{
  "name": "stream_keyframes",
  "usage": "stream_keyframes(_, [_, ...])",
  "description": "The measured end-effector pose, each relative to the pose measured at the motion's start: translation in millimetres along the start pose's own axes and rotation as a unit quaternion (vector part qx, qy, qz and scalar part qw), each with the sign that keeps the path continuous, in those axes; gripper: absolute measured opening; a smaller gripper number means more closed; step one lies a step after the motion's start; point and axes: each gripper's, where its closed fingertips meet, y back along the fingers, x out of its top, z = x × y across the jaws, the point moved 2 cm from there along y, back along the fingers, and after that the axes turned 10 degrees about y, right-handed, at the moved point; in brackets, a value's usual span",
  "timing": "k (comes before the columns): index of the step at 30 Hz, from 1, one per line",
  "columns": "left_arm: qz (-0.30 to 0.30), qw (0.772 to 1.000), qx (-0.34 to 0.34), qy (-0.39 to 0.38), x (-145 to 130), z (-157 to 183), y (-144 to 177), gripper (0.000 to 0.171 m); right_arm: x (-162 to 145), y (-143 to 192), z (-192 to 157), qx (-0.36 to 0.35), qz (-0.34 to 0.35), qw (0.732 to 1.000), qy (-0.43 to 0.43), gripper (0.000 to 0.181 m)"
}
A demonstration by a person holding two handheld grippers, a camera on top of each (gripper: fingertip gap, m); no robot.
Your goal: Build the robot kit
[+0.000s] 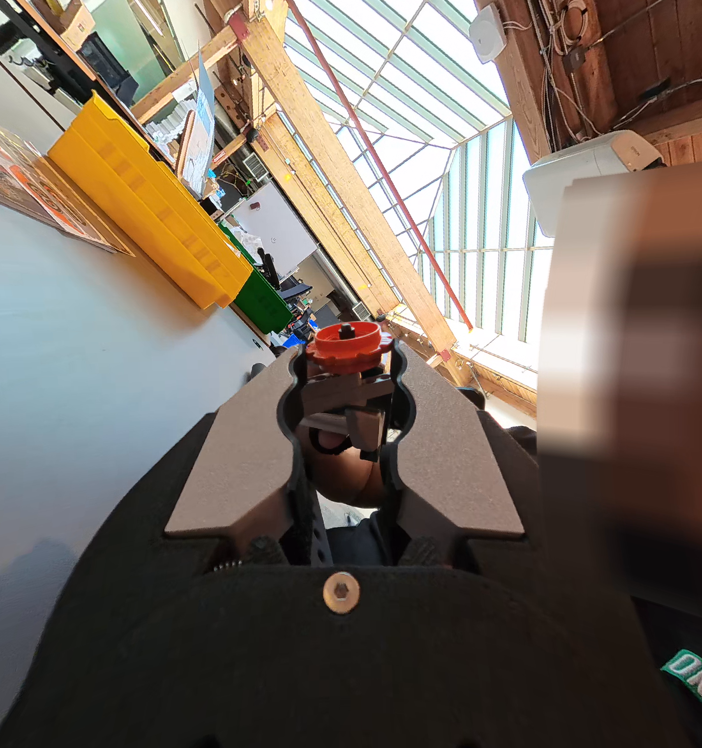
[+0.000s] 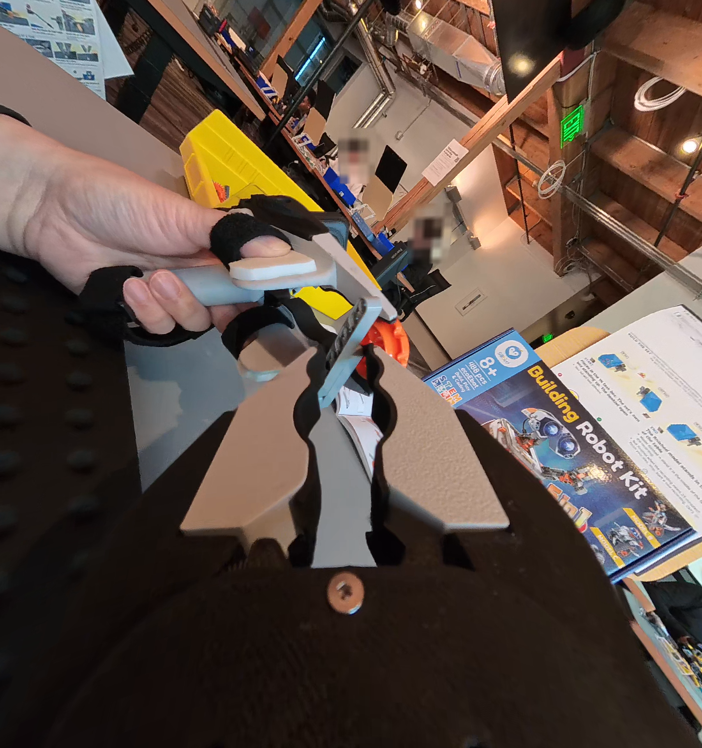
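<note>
Grey table [image 1: 78, 364] bears a yellow plastic bin [image 1: 147, 198], a green plastic bin [image 1: 262, 301] and a blue cardboard kit box [image 2: 551, 441]. Left gripper [image 1: 347, 356], fingers close together, pinches an orange toothed plastic wheel [image 1: 347, 344] raised above the table. Right gripper [image 2: 347, 364] pinches a grey perforated beam [image 2: 347, 344] joined to that wheel.
</note>
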Motion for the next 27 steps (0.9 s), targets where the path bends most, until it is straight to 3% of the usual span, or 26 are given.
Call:
stream_keyframes(9, [-0.011, 1.0, 0.007, -0.01, -3.6, 0.6, -1.2, 0.039, 0.1, 3.5, -2.2, 0.003, 0.0, 1.0, 0.007, 0.017])
stream_keyframes(19, [-0.017, 1.0, 0.007, -0.017, -5.6, 2.1, -2.2, 0.039, 0.0, 6.5, -0.9, 0.028, 0.01, 0.998, -0.046, 0.015])
stream_keyframes(27, [-0.016, 0.999, 0.007, -0.028, -5.9, 4.0, -2.4, 0.039, 1.0, 7.8, -0.6, 0.023, 0.008, 0.999, -0.022, 0.015])
